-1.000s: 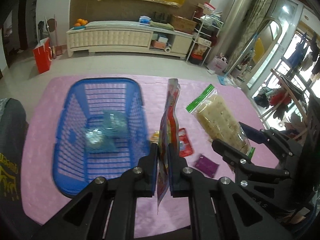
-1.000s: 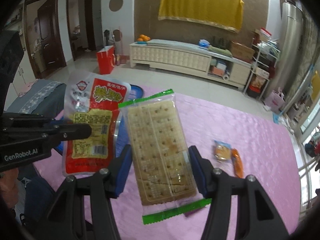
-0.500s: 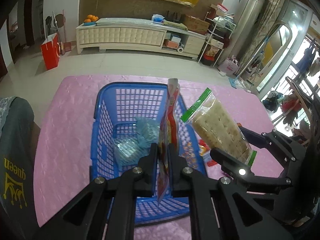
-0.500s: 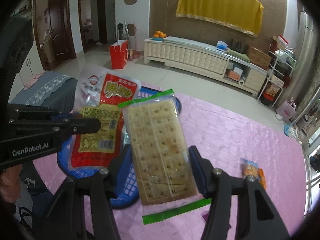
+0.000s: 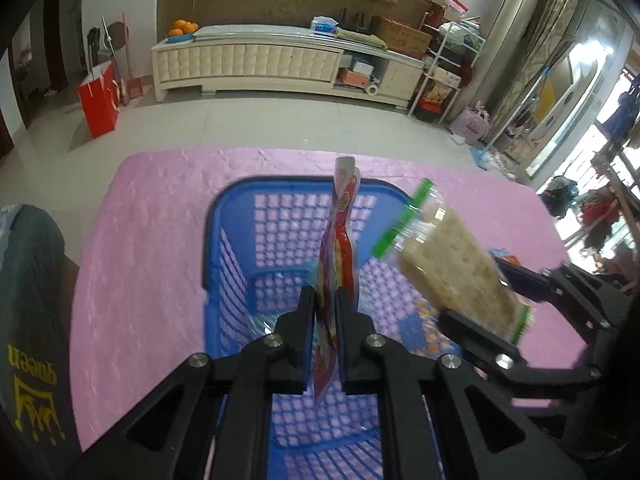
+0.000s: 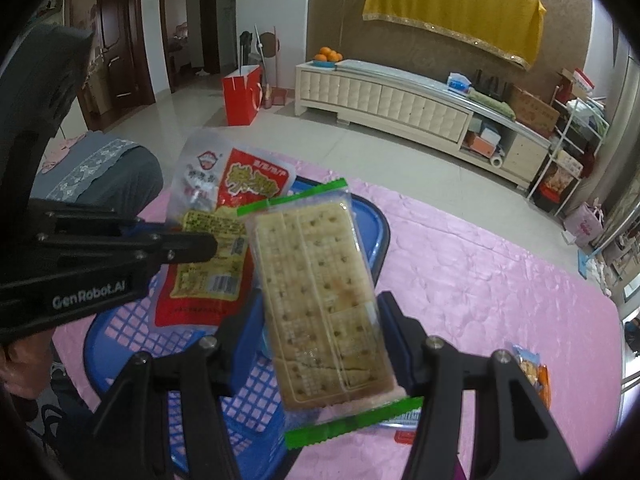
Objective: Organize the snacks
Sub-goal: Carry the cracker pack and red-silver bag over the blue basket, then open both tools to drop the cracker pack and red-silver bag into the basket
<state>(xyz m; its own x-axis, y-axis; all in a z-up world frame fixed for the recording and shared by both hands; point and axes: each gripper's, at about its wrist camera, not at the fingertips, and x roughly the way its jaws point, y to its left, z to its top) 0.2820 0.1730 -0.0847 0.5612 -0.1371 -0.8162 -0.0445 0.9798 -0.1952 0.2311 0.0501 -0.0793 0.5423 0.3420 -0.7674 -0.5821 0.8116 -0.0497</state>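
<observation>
Beige tiled floor (image 5: 248, 120), cream low cabinet (image 5: 280, 68), yellow wall cloth (image 6: 452, 4), dark wooden doors (image 6: 116, 36), red bag (image 6: 242, 94)

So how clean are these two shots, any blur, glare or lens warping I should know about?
Left wrist view: the cracker pack and the basket mesh are smeared by motion, the red pouch between the pads stays sharper, and daylight blows out the windows at right. Right wrist view: crackers are crisp with mild wrapper sheen. Both views: fisheye bends the cabinet and darkens the corners.

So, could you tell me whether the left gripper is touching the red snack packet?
Touching: the left wrist view shows the left gripper shut on the red snack packet, both fingers pressed against its sides.
</observation>
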